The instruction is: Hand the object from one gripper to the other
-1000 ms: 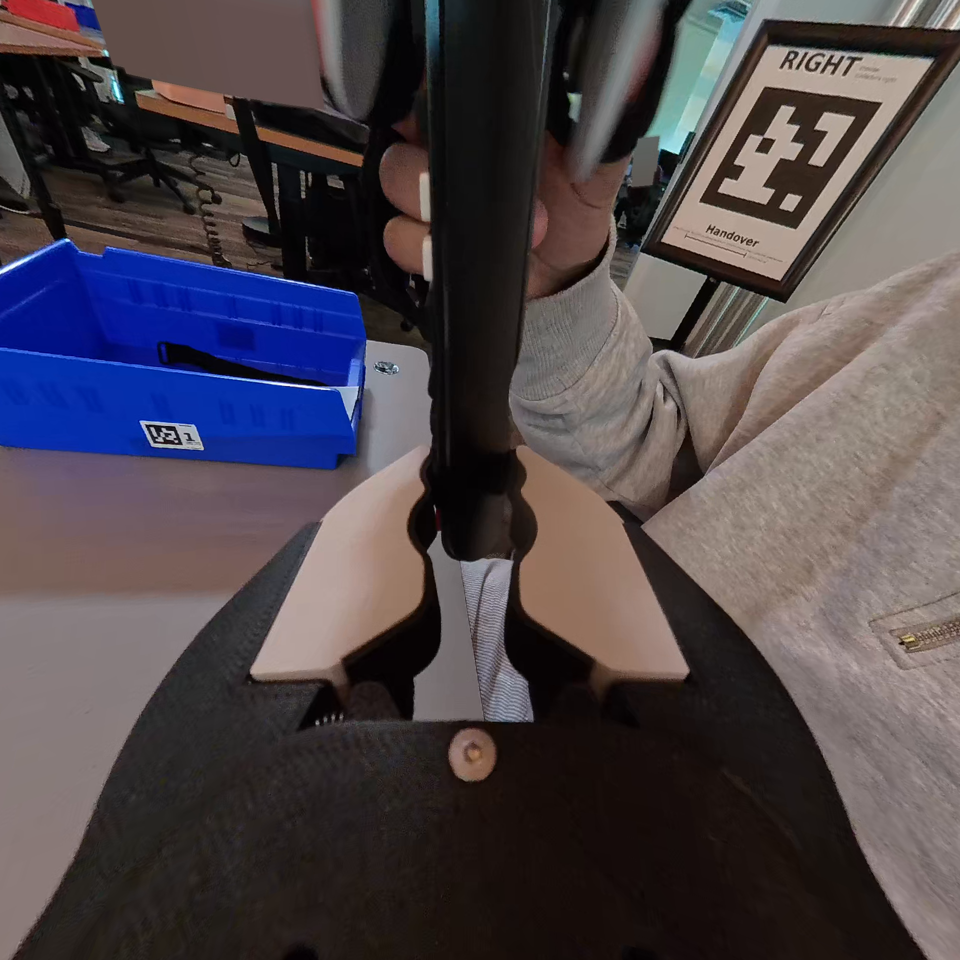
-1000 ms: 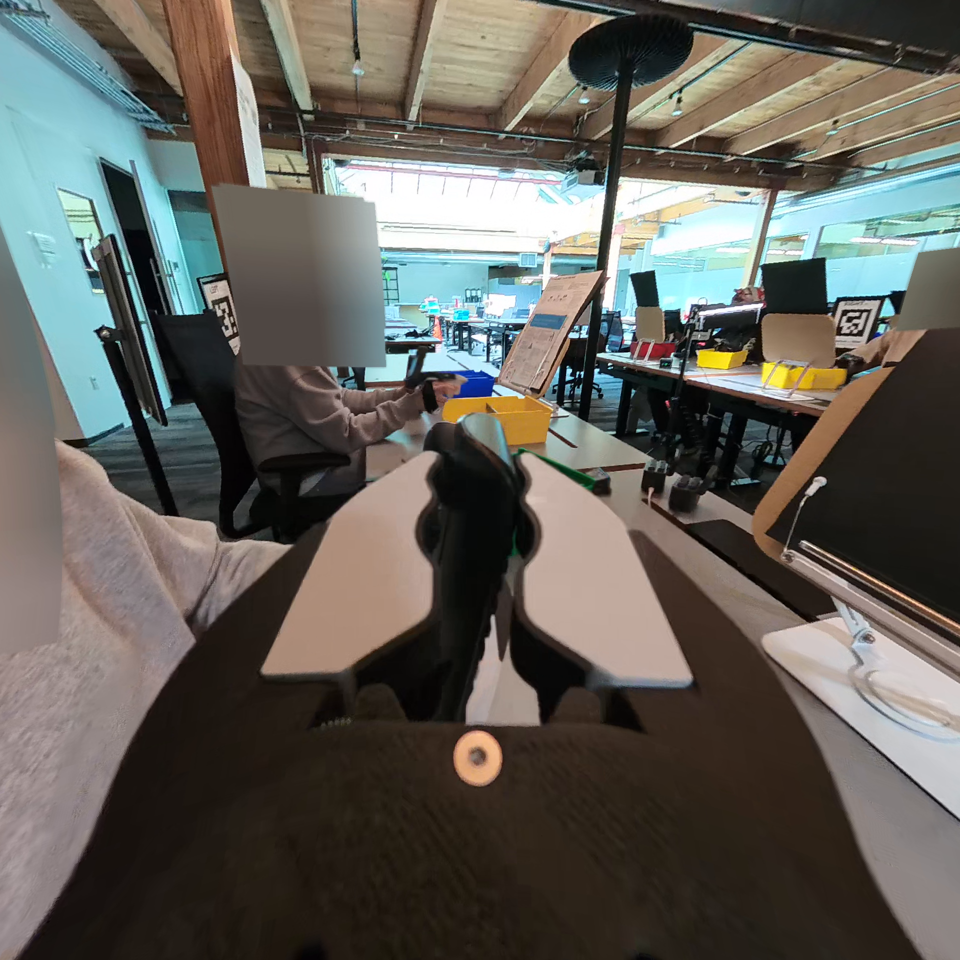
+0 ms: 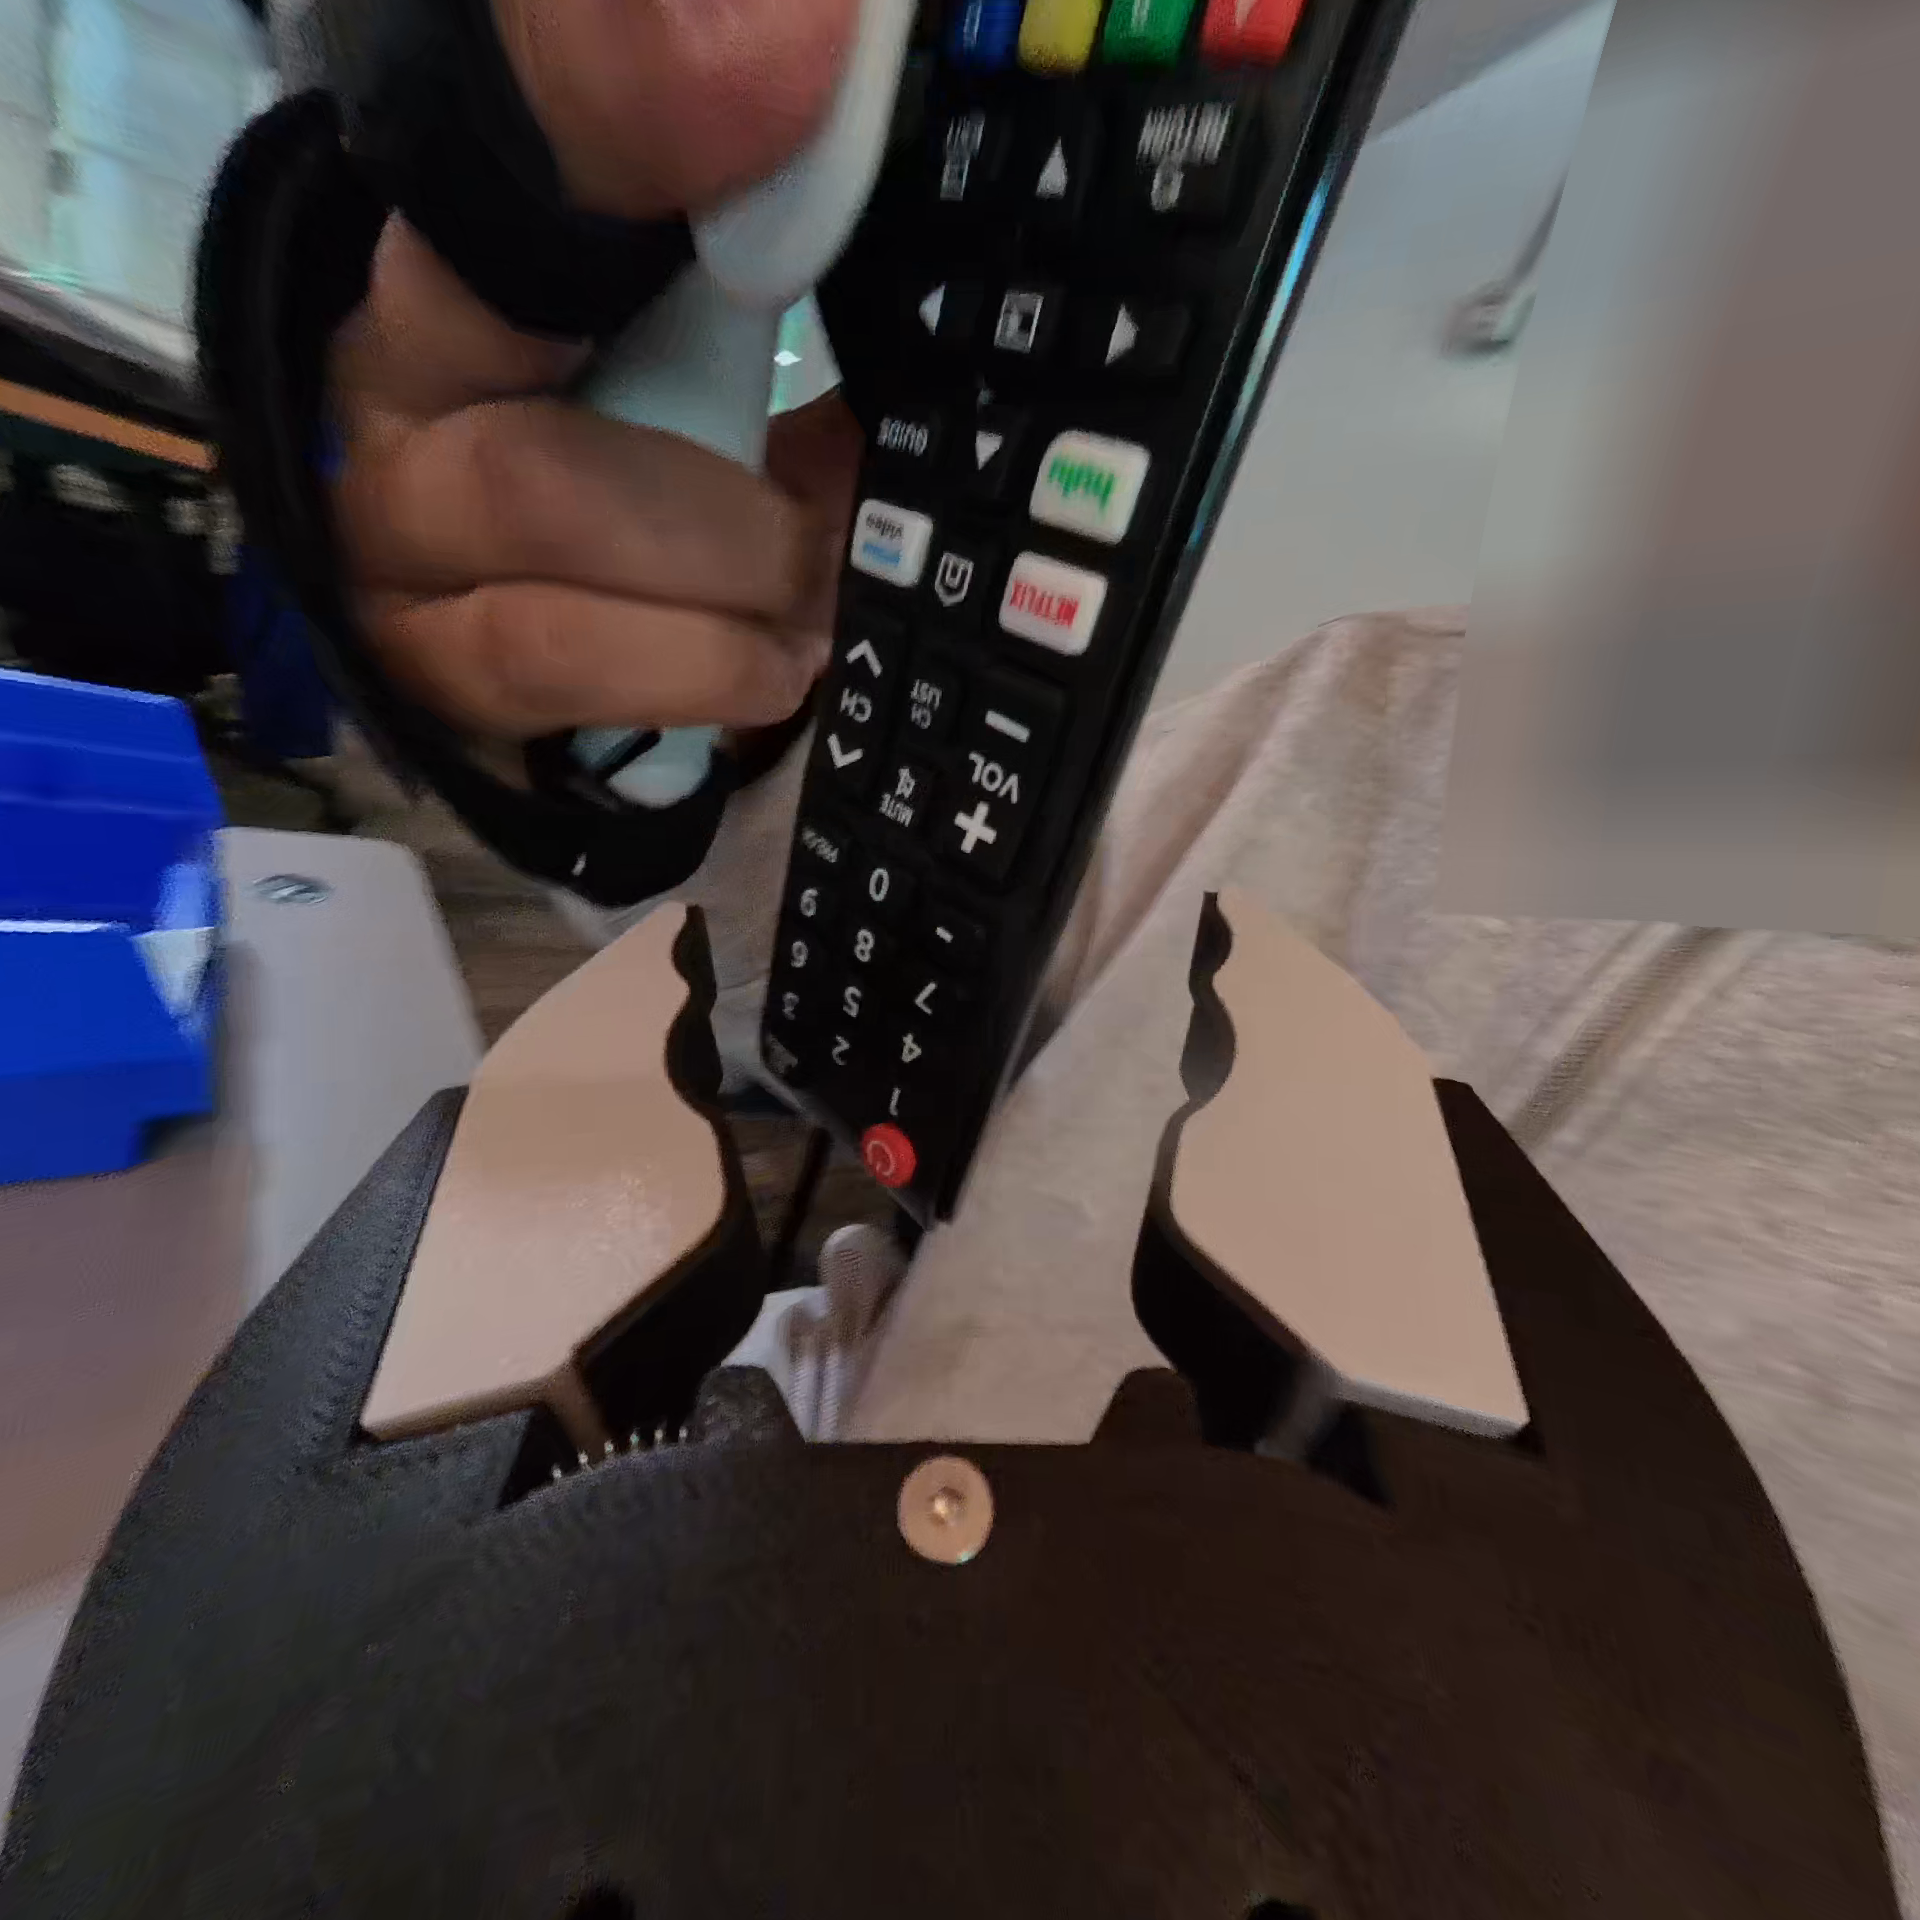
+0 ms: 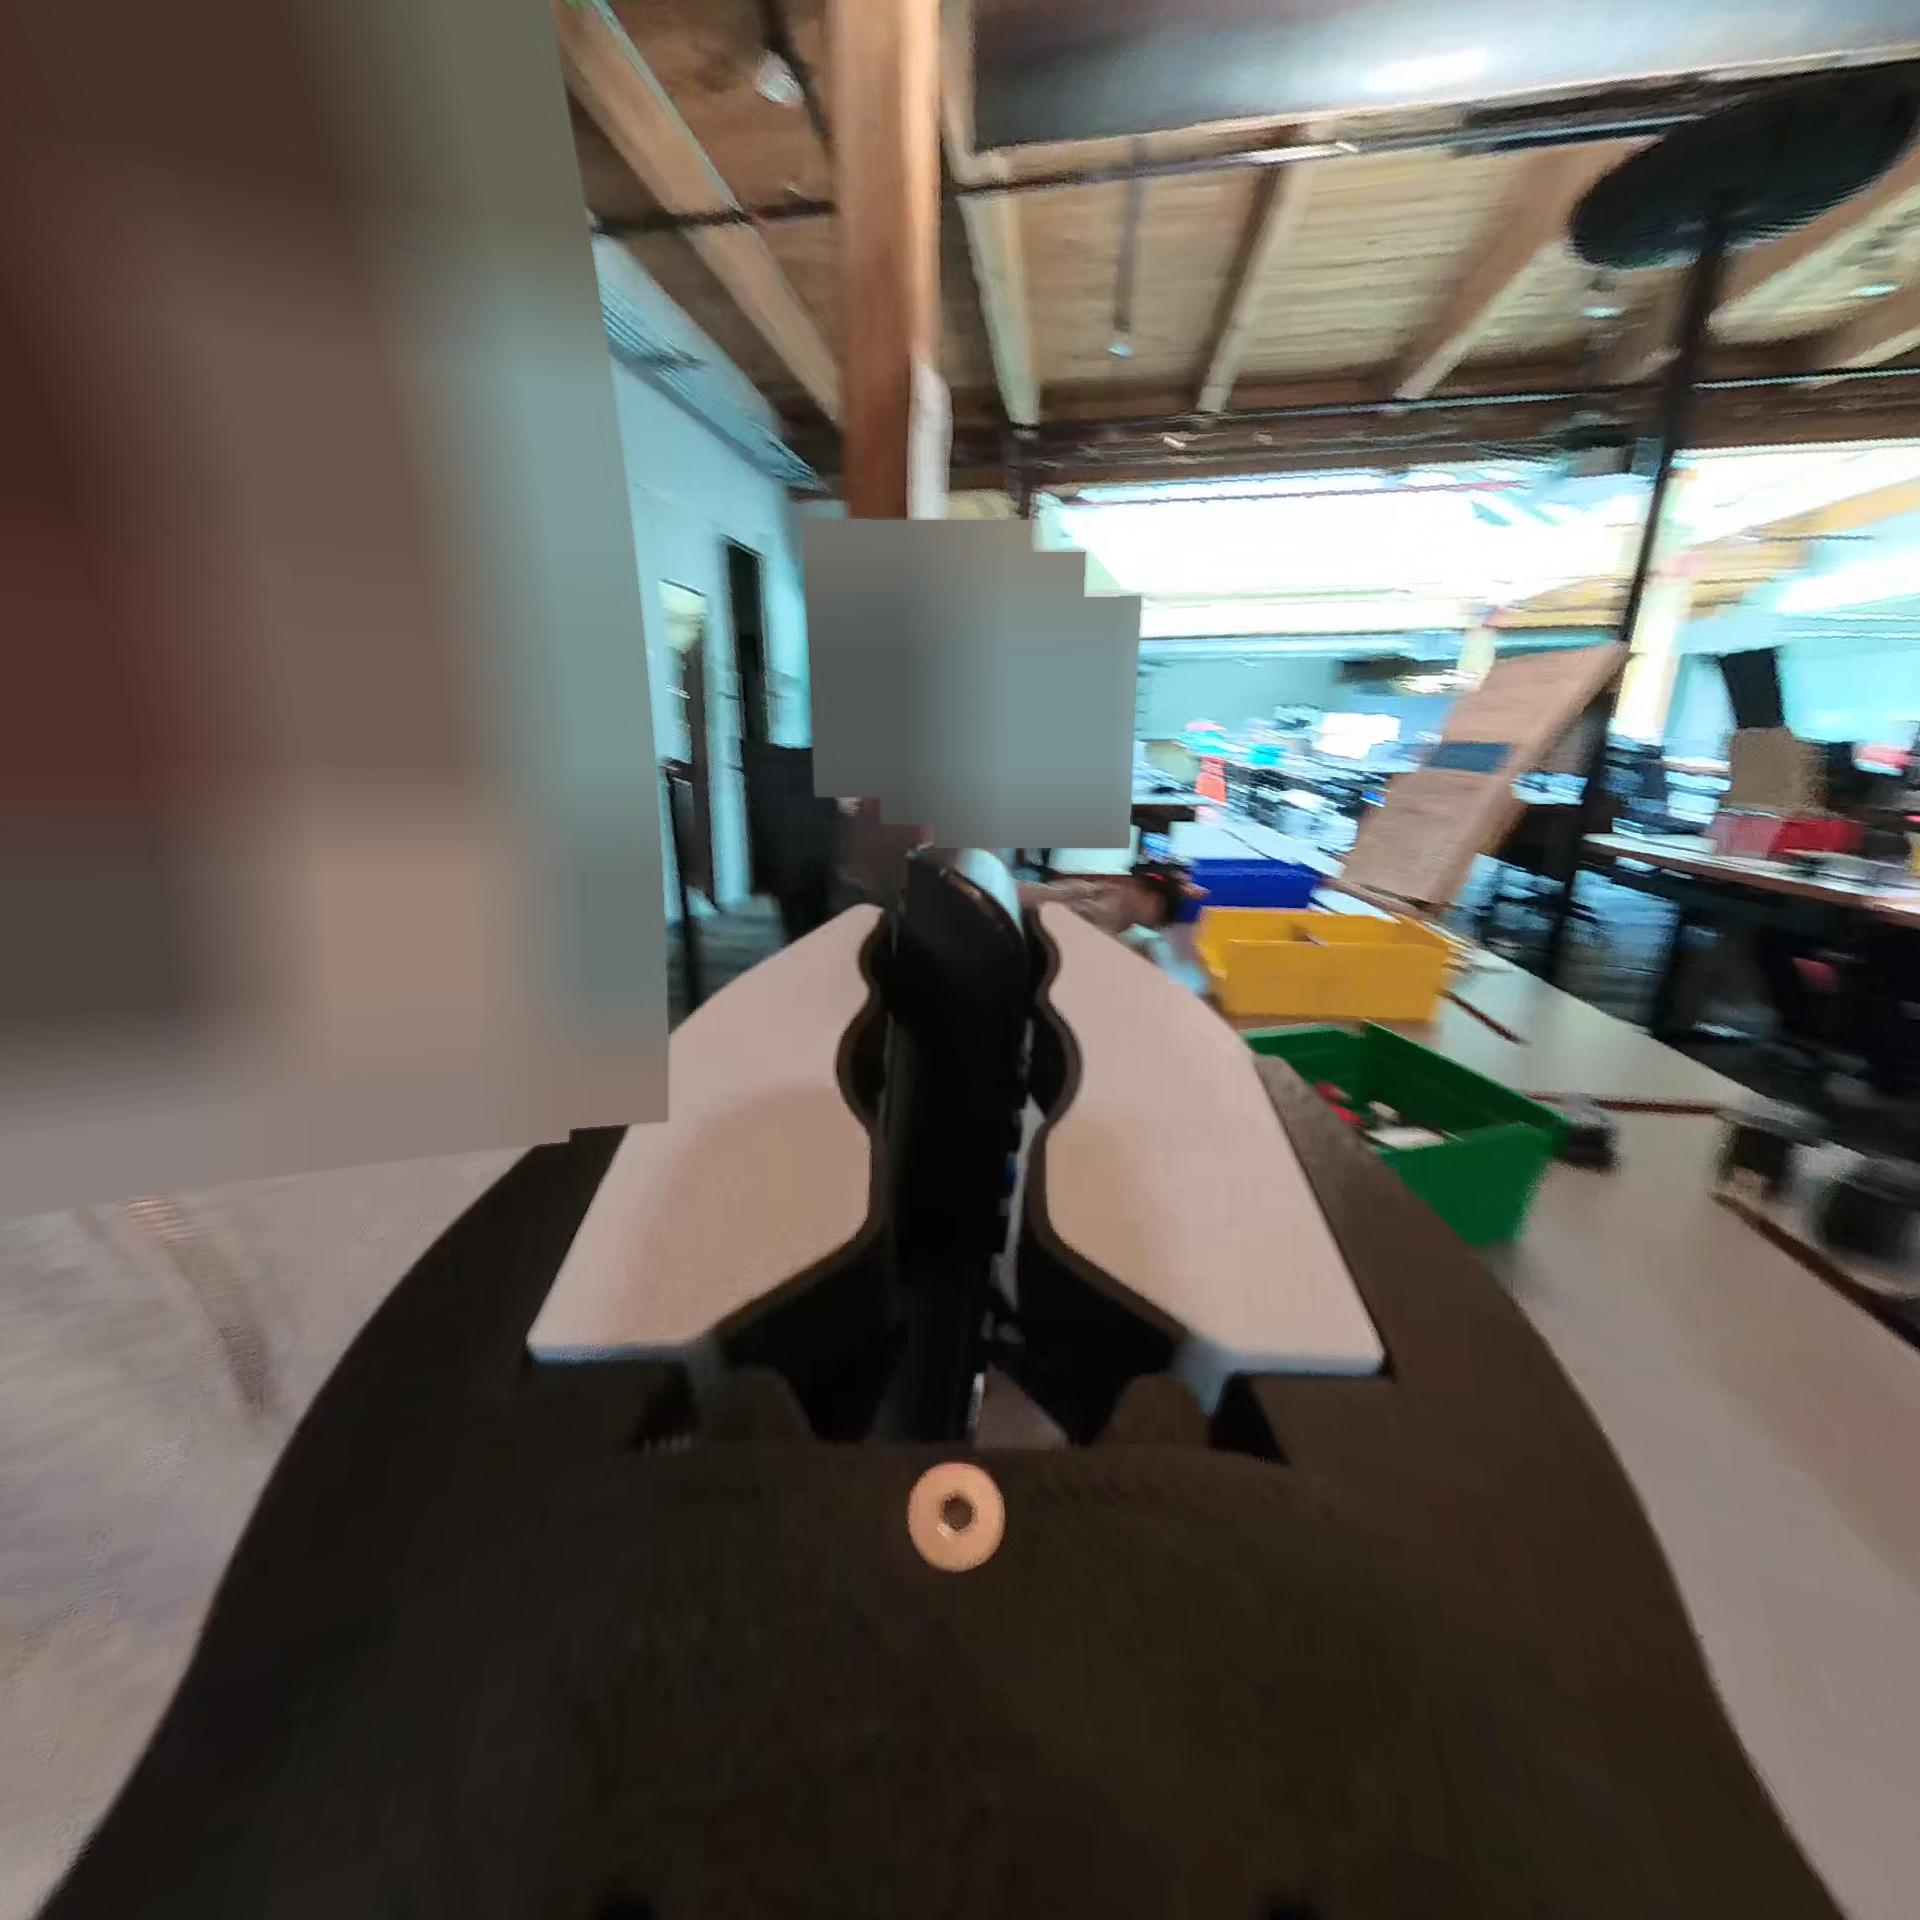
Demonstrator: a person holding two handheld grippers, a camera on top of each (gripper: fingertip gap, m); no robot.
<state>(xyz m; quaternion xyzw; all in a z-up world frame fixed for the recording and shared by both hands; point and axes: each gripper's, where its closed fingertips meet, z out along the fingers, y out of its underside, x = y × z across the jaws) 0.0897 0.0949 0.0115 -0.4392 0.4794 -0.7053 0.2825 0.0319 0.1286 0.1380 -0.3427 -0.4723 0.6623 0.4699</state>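
Remote (image 3: 966, 665), black with coloured buttons, sits clamped edge-on between the fingers of my right gripper (image 4: 954, 935), while my left gripper (image 3: 951, 920) stands wide apart with the remote's lower end hanging in the gap and touching neither finger as far as I can see. In the left wrist view I note the person's hand (image 3: 561, 582) on the right gripper's handle just beside the remote, a blue bin (image 3: 99, 925) on the table (image 3: 312, 997) off to the left, and a grey sweatshirt (image 3: 1558, 1091) behind. In the right wrist view I log a green bin (image 4: 1455, 1132) and a yellow bin (image 4: 1325, 961) on the table beyond, both blurred.
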